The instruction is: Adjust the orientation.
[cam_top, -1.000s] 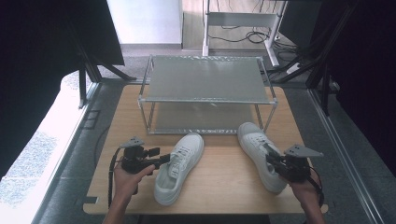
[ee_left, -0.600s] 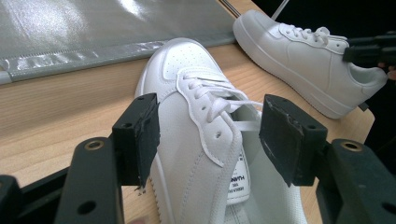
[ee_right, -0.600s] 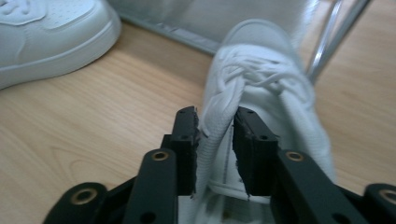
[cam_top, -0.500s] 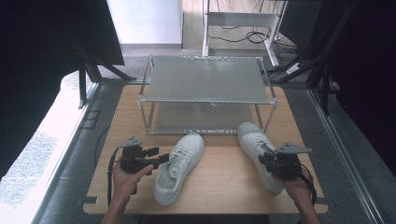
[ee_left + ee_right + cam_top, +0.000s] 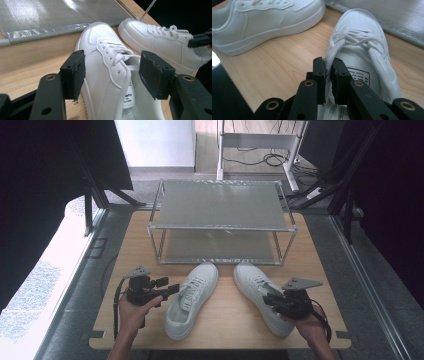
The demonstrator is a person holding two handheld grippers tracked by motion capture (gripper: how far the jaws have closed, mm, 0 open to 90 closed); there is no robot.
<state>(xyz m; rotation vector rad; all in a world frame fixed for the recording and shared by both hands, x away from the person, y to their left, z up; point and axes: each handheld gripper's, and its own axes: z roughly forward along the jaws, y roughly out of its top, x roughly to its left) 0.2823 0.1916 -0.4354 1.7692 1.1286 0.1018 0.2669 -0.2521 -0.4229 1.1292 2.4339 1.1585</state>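
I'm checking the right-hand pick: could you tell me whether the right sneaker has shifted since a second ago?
Yes. The right sneaker has slid slightly left, toward the table's middle; its toe now sits further inside the shoe rack's right front post.

In the high view, the right gripper (image 5: 280, 304) and the hand behind it cover the heel of the right shoe (image 5: 260, 295), so where its fingers touch cannot be told there. The left shoe's (image 5: 110, 75) heel is cut off by the bottom edge of the left gripper view. In the right gripper view, the small print on the tongue label (image 5: 359, 74) is too blurred to read. The rack's (image 5: 222, 222) lower shelf lies dim behind its frame.
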